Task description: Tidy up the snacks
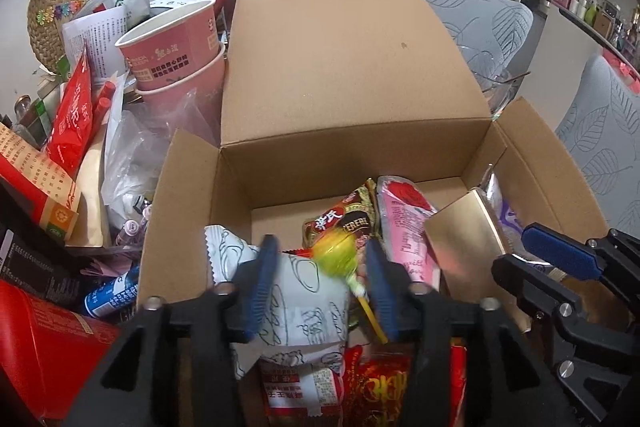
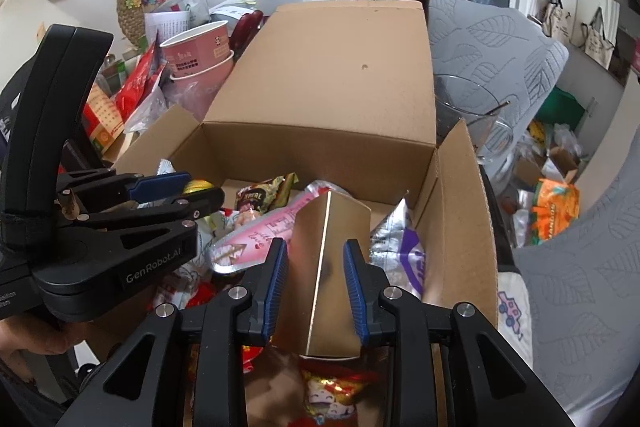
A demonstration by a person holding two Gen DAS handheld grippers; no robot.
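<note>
Left tongs [image 1: 320, 283] released, wide apart over the open brown cardboard box [image 1: 352, 75], round yellow-green lollipop [image 1: 335, 254] loose between the pads, seemingly dropping among the packets inside. Right tongs [image 2: 316, 287] clenched on a folded gold card carton [image 2: 320, 267], tilted above the box's right half, probably for lowering beside the pink foil packet [image 2: 256, 231].

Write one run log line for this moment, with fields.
left hand-held gripper: open, lollipop between | right hand-held gripper: shut on gold box | both over cardboard box
</note>
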